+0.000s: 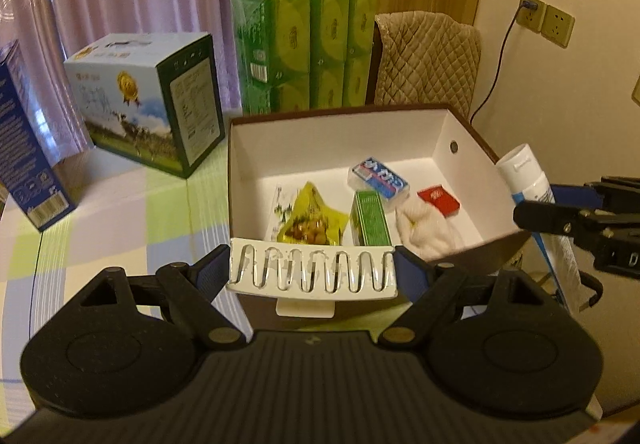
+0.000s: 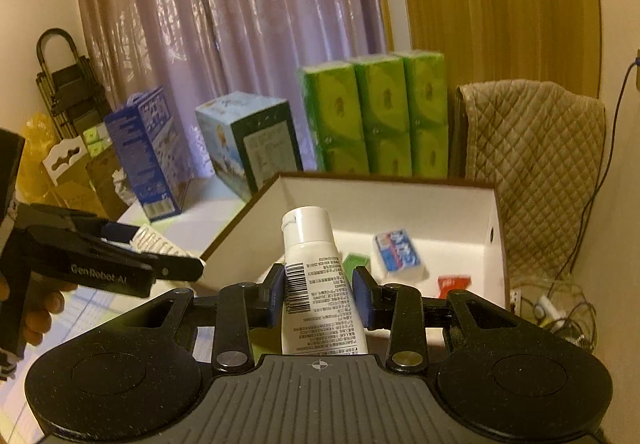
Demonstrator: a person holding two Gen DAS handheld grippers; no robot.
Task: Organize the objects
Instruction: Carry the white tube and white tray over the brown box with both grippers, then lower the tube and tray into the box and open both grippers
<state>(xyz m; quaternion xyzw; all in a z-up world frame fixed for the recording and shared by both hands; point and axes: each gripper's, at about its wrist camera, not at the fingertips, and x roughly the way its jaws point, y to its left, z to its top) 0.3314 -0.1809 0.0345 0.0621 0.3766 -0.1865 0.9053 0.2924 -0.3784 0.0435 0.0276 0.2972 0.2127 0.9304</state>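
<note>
My left gripper (image 1: 313,269) is shut on a white slotted rack (image 1: 312,276), held just in front of the near rim of an open brown box (image 1: 440,112) with a white inside. The box holds a yellow snack packet (image 1: 316,222), a green carton (image 1: 370,220), a blue-and-white pack (image 1: 380,176), a red packet (image 1: 438,201) and a white cloth (image 1: 424,232). My right gripper (image 2: 320,294) is shut on a white tube (image 2: 316,284), cap forward, above the box's near side. The tube (image 1: 528,176) also shows beside the box's right wall.
On the checked tablecloth (image 1: 120,228) stand a blue carton (image 1: 28,148), a milk carton box (image 1: 148,100) and a green tissue pack (image 1: 304,48). Behind the box is a chair with a quilted cover (image 1: 428,60). A wall socket with a cable (image 1: 532,8) is at right.
</note>
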